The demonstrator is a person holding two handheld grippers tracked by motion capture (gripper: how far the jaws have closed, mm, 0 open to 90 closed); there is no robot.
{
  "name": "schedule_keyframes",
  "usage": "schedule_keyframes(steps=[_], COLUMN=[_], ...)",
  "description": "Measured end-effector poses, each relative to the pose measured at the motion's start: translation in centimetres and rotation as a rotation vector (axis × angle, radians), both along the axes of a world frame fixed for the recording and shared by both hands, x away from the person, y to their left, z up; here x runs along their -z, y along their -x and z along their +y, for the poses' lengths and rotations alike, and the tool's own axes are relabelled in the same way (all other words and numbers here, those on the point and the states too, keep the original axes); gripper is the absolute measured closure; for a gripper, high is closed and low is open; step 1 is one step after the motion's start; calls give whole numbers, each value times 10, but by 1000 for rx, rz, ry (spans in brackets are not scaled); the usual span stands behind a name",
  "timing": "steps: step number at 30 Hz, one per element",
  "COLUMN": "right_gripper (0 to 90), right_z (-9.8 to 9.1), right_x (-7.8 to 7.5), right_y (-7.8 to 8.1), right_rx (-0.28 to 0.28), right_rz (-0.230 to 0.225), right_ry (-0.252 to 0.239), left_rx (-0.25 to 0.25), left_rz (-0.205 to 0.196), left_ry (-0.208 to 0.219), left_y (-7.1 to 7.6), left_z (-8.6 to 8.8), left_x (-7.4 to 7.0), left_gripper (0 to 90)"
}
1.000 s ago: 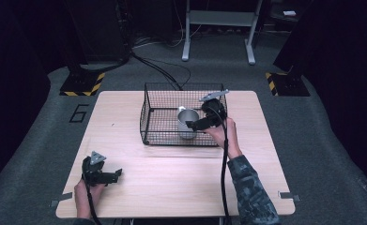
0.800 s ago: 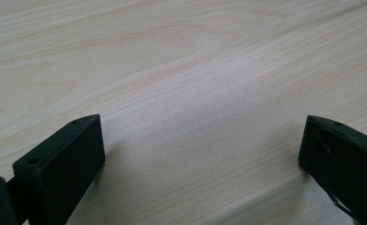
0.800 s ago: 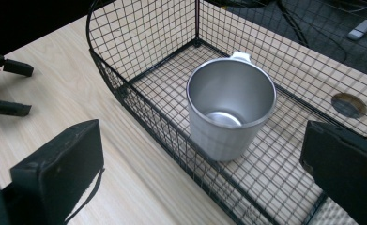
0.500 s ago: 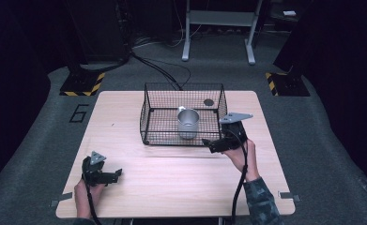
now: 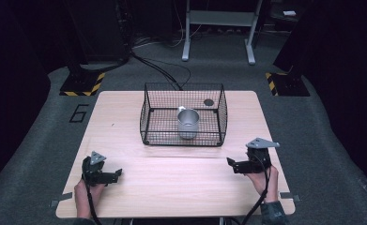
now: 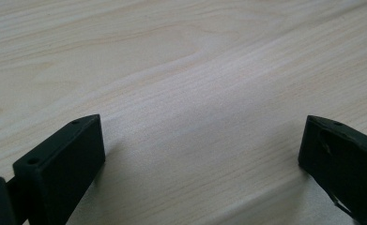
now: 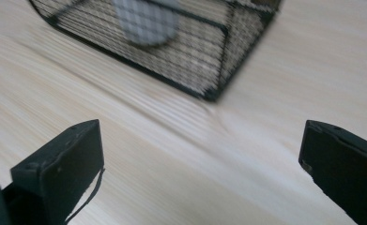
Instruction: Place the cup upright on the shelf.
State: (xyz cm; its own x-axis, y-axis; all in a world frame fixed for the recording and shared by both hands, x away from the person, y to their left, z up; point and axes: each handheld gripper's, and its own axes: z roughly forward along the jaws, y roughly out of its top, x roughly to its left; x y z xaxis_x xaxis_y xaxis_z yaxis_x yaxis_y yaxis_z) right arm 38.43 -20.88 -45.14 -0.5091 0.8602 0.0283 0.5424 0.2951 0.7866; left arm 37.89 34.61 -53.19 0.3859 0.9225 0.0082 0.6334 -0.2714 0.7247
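A black wire basket (image 5: 146,117) stands in the middle of the wooden table (image 5: 181,187), and a silver metal mug (image 5: 188,123) stands upright inside it. The basket (image 7: 209,65) and the blurred mug (image 7: 146,23) appear at the top of the right gripper view. My right gripper (image 5: 232,164) rests near the table's front right, open and empty, well clear of the basket. At the front left my left gripper (image 5: 117,174) is also open, its jaws wide apart over bare wood (image 6: 190,93).
A small dark round spot (image 5: 209,102) shows on the table behind the basket's back right corner. Grey carpet surrounds the table. Black stands with yellow-striped bases (image 5: 82,84) and a metal frame (image 5: 218,28) are on the floor beyond the far edge.
My right gripper has pulled back from the basket's right side to the table's front right, leaving the mug in the basket. The left gripper has stayed where it was.
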Motion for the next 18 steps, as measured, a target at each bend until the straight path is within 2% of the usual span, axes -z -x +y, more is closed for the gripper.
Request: schedule_keyframes(steps=[3, 4, 5, 6, 7, 9, 10, 13, 14, 16, 18], right_gripper=[0, 0, 0, 0, 0, 0, 0, 0, 0, 0, 0], right_z=[-18, -24, -29, -29, -37, -45, -49, -52, -54, -54, -54], right_x=[25, 33, 41, 41, 53, 67, 74, 78, 78, 78, 79], right_y=[5, 6, 7, 7, 9, 11, 12, 12, 10, 8, 7], right_rx=[53, 76, 94, 94, 120, 148, 158, 178, 185, 194, 197], right_rz=[44, 62, 69, 69, 74, 73, 82, 85, 64, 89, 85], right_ry=[-24, -15, -16, -16, -13, 13, 9, 37, 72, 69, 67], left_rx=[3, 2, 0, 0, 0, -1, 0, -1, 0, -1, -1], left_rz=[4, 3, -3, -3, -2, -1, -3, 0, -2, -1, -1], left_ry=[-1, -1, 1, 1, 0, 1, 0, 0, 0, 0, 0], left_y=[0, 0, 0, 0, 0, 0, 0, 0, 0, 0, 0], left_z=[0, 0, 0, 0, 0, 0, 0, 0, 0, 0, 0], left_x=[0, 0, 0, 0, 0, 0, 0, 0, 0, 0, 0], left_gripper=[6, 7, 7, 7, 7, 6, 6, 6, 6, 6, 6])
